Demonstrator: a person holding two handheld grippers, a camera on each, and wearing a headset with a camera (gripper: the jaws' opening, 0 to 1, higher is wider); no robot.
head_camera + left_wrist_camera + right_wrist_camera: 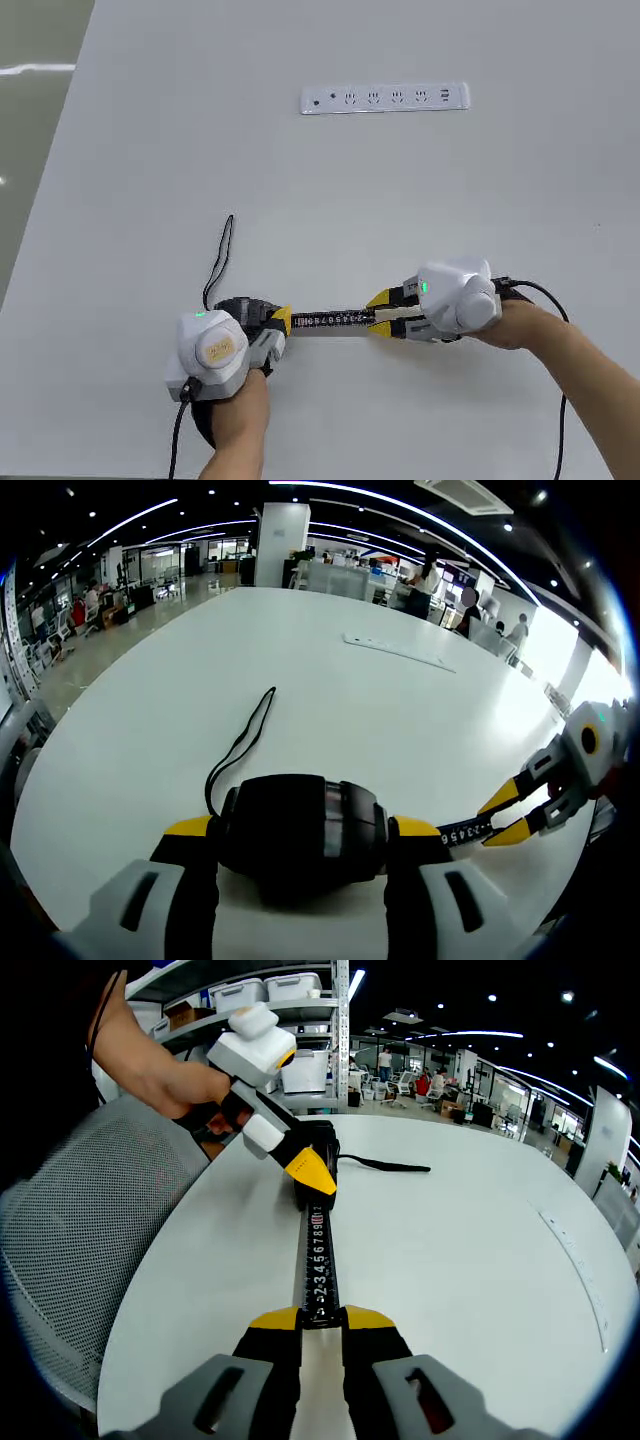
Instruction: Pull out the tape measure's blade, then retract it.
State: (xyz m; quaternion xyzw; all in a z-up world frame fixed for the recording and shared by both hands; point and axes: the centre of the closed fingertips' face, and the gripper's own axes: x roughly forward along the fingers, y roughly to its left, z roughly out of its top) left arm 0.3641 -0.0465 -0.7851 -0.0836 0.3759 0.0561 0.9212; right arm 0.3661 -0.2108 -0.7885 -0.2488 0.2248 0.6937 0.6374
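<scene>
Blade [330, 321] is running in a short straight line across the white tabletop [400, 200], printed numbers facing up, between the two grippers. The left gripper [275, 325] is clamping the black tape measure case [243, 308] from both sides. In the left gripper view its yellow-tipped jaws are pressing against the case's flanks, with the case sitting low on the tabletop. The right gripper [380, 314] is pinching the free end of the blade, and in the right gripper view its jaws are standing nearly together with the blade's end caught between the yellow tips. The two grippers are facing each other, near but apart, with the drawn-out stretch of blade spanning the gap. A thin black strap [218, 260] is trailing from the case away from the person, lying slack in a narrow loop on the tabletop. A white power strip [385, 97] is lying well apart from all this, further back on the tabletop. The person's left hand [235, 410] and right hand [515, 325] are holding the grippers from behind, and a grey mesh chair [80, 1240] is showing beside the tabletop in the right gripper view
</scene>
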